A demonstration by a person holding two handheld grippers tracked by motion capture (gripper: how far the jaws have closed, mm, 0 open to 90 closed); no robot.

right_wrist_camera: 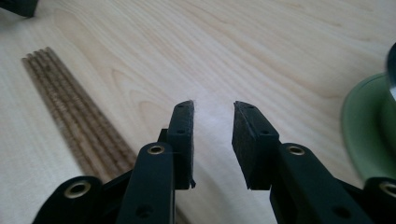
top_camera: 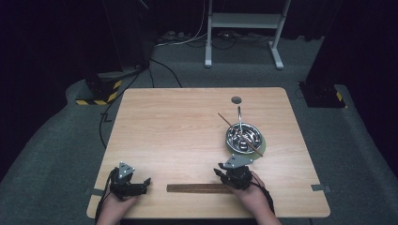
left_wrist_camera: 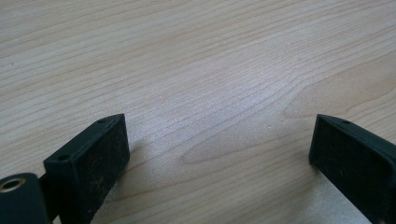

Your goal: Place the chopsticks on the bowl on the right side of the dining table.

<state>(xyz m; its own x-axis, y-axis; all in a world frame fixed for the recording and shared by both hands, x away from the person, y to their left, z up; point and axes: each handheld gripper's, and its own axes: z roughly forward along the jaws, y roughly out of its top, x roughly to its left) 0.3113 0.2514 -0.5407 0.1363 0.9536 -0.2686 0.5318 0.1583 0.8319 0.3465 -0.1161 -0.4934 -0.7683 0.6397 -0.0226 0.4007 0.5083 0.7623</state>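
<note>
- Right, we've got the table (top_camera: pixel 178 126) spread out before us, pale wood, with a round grommet hole (top_camera: pixel 236 100) near the far edge.
- Over by the right edge sits the green plate (top_camera: pixel 261 149), and on it the steel bowl (top_camera: pixel 244 136), with a single chopstick (top_camera: pixel 230 124) and a metal utensil (top_camera: pixel 239 115) leaning out.
- Along the near edge lies the chopstick bundle (top_camera: pixel 197 188), its right end at our right gripper (top_camera: pixel 224 176).
- Right gripper's jaws are parted a little, holding nothing; the left gripper (top_camera: pixel 146 182), at the near left corner, is spread wide, also holding nothing.
- Our guess: chopsticks go to the bowl. Pinch one stick mid-length, squarely.
- No writing we can read.
</note>
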